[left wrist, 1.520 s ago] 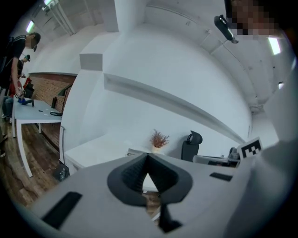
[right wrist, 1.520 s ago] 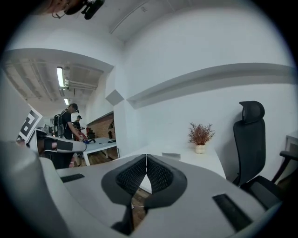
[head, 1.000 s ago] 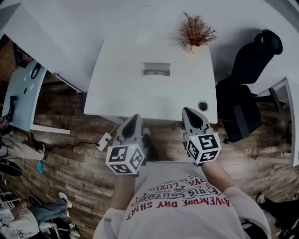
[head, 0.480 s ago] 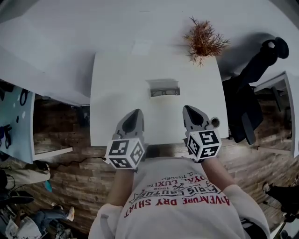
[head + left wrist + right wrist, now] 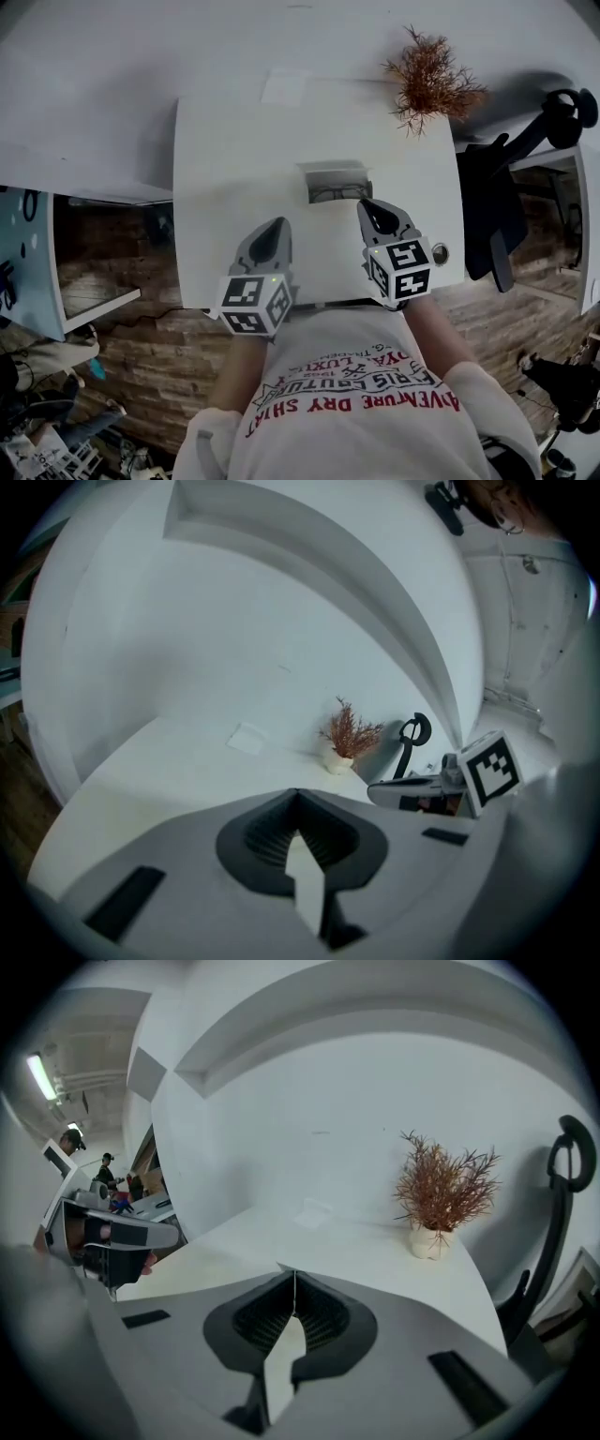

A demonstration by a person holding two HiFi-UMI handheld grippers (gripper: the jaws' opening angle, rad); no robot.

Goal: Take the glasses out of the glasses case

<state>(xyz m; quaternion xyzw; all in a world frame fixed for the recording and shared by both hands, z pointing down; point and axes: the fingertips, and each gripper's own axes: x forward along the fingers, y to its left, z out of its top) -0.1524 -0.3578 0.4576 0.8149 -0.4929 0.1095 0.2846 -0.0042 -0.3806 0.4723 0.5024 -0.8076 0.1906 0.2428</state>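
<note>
1. Presently, the left gripper [image 5: 298, 797] has its jaws closed, tips meeting, with nothing between them.
2. The right gripper [image 5: 294, 1277] is likewise closed tip to tip and empty.
3. In the head view both grippers are held over the near part of the white table [image 5: 220, 169], each pointing away from the person. The left gripper is over bare tabletop, apart from the task item. The right gripper's tip is just beside the near right corner of the glasses case [image 5: 330, 172]; contact cannot be confirmed.
4. The glasses case lies open near the middle of the table. The dark-framed glasses [image 5: 339, 194] lie inside it, along its near side.
5. Surroundings: a dried plant [image 5: 433, 80] in a small pale pot stands at the far right corner of the table. A flat white sheet [image 5: 284, 86] lies at the far edge. A black chair [image 5: 511, 178] stands to the right of the table.
</note>
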